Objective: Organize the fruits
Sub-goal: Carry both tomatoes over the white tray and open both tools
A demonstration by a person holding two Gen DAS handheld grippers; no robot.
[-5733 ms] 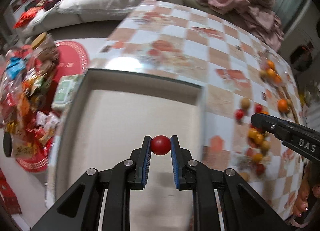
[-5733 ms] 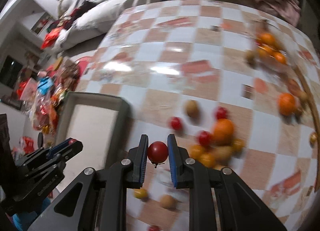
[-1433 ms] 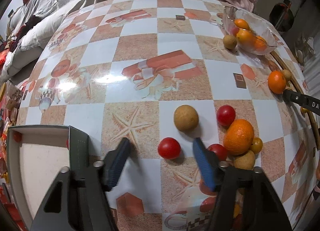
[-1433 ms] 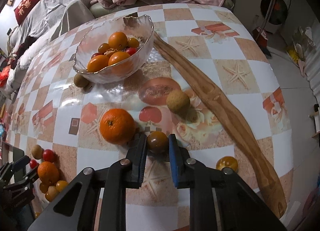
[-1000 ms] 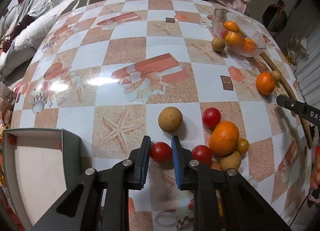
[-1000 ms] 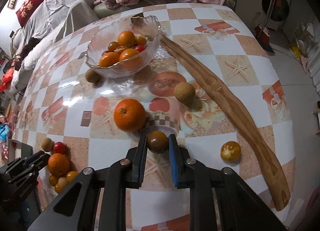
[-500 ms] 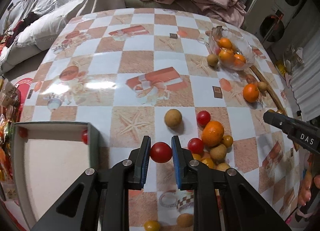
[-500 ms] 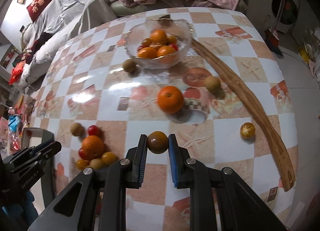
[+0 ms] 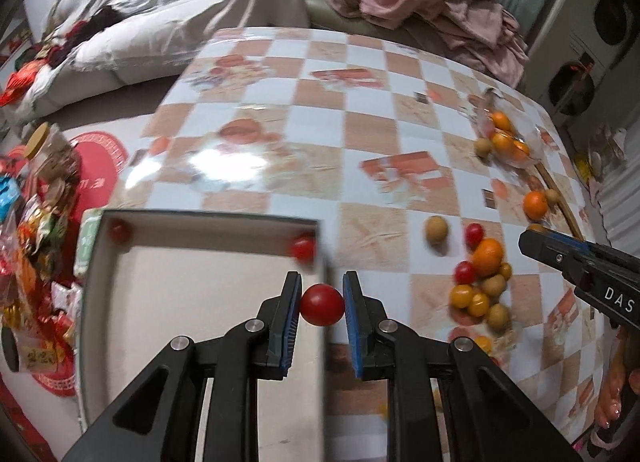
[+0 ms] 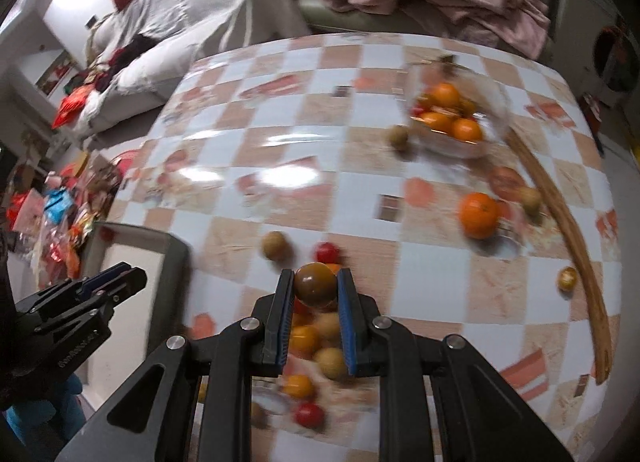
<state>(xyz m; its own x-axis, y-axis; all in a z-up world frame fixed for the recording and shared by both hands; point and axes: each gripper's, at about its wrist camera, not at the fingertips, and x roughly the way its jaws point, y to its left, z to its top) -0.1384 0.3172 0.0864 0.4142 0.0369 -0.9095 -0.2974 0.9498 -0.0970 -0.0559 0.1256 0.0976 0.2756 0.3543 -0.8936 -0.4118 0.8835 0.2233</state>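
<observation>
My left gripper (image 9: 322,308) is shut on a red cherry tomato (image 9: 322,304) and holds it over the right edge of the shallow grey box (image 9: 200,218). Two red tomatoes (image 9: 303,248) lie in the box's far corners. My right gripper (image 10: 315,292) is shut on a dark brown-green tomato (image 10: 315,283) and holds it above a pile of loose small fruits (image 10: 316,336). The left gripper shows at the left of the right wrist view (image 10: 100,282), beside the box (image 10: 176,250). The right gripper's tip (image 9: 560,258) shows at the right of the left wrist view.
A glass bowl of oranges (image 10: 452,118) stands at the back right, with a long wooden strip (image 10: 568,230) beside it. A loose orange (image 10: 478,214) and small fruits (image 9: 480,282) lie on the checked tablecloth. Snack bags (image 9: 32,242) lie on the floor at the left.
My left gripper has carried its red tomato left, from over the tablecloth to the box's right edge. My right gripper has carried the dark tomato left, over the pile of fruits.
</observation>
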